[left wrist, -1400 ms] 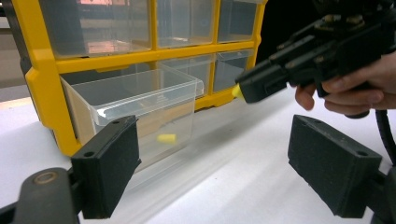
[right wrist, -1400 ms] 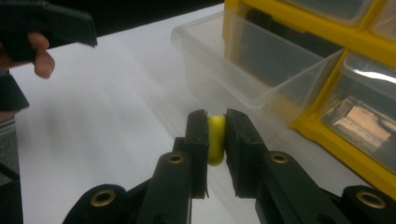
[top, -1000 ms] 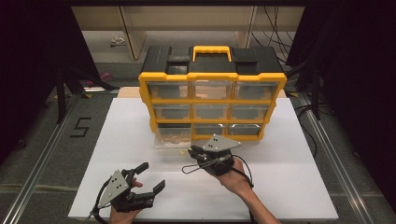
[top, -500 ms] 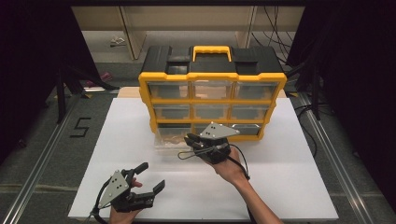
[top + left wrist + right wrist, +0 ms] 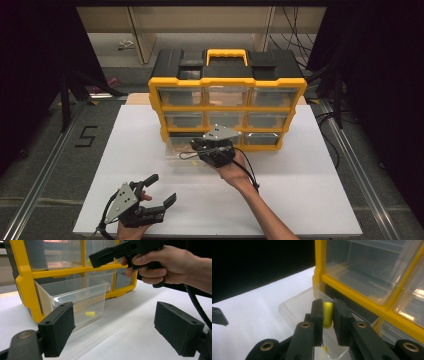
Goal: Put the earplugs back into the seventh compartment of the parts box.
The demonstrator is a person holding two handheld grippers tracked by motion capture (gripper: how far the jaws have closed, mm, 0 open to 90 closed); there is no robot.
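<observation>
We judge the step as carry-to-drop: the right gripper [image 5: 327, 315] pinches a yellow plug [image 5: 327, 314] over the pulled-out drawer [image 5: 75, 293] at the organizer's [image 5: 227, 87] lower left. The plug's long axis runs upright between the pads. Next, we open the jaws over the drawer, beside the plug [image 5: 90, 313] inside. The left gripper [image 5: 122, 330] is spread, near, holding nothing.

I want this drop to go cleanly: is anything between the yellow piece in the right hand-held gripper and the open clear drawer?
Nothing visible: the right hand-held gripper holds the yellow piece above the open-topped clear drawer.
</observation>
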